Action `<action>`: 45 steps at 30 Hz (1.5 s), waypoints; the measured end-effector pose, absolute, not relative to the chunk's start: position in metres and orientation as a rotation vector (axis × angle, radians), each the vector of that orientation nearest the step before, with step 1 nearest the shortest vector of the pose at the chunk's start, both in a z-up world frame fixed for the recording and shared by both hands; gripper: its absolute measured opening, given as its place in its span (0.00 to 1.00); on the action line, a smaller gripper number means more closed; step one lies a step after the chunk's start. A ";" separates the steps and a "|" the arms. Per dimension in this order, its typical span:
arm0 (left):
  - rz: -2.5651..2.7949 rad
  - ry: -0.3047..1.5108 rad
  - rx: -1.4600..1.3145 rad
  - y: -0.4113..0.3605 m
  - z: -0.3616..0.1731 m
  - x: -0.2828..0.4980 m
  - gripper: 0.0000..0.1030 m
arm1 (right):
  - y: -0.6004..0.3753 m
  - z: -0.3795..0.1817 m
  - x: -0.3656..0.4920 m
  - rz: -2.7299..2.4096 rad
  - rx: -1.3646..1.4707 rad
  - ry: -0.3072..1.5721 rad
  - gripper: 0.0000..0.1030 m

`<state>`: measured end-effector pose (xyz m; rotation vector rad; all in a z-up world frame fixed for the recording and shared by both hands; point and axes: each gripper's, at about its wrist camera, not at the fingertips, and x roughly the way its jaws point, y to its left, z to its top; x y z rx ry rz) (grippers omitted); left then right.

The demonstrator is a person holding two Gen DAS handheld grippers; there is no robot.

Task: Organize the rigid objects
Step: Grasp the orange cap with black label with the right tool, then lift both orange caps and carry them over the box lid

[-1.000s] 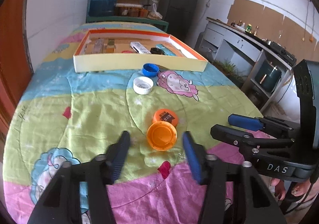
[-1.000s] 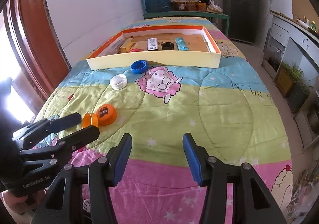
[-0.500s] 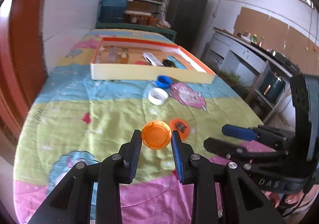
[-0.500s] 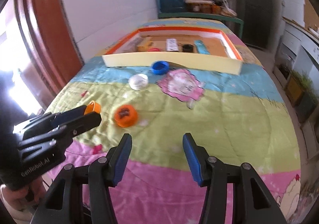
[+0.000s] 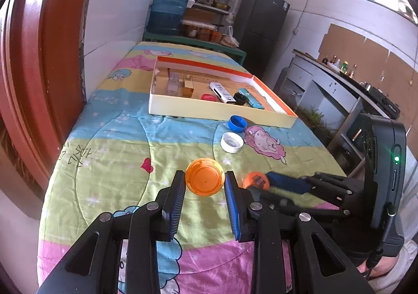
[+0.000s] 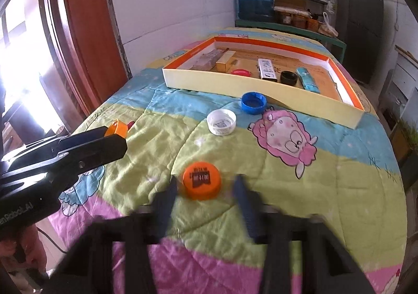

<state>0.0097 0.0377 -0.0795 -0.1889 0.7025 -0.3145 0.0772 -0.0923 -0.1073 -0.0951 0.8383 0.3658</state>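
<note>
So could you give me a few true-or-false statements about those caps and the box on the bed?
1. The left gripper holds an orange cap between its jaws. True.
2. The blue cap lies inside the box. False: it lies on the quilt just outside the box's near wall.
3. The white cap sits open side up. True.
4. The right gripper has lifted the labelled orange cap. False: that cap lies on the quilt, the jaws closing around it.
</note>
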 end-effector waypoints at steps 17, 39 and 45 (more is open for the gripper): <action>-0.332 0.687 -0.157 0.030 -0.063 0.026 0.30 | -0.114 -0.081 0.077 0.340 -0.042 0.777 0.29; -0.328 0.614 -0.085 -0.001 -0.008 0.086 0.30 | -0.169 -0.032 0.114 0.218 -0.043 0.663 0.29; -0.333 0.604 -0.086 -0.008 0.001 0.106 0.30 | -0.177 -0.022 0.128 0.202 -0.046 0.635 0.29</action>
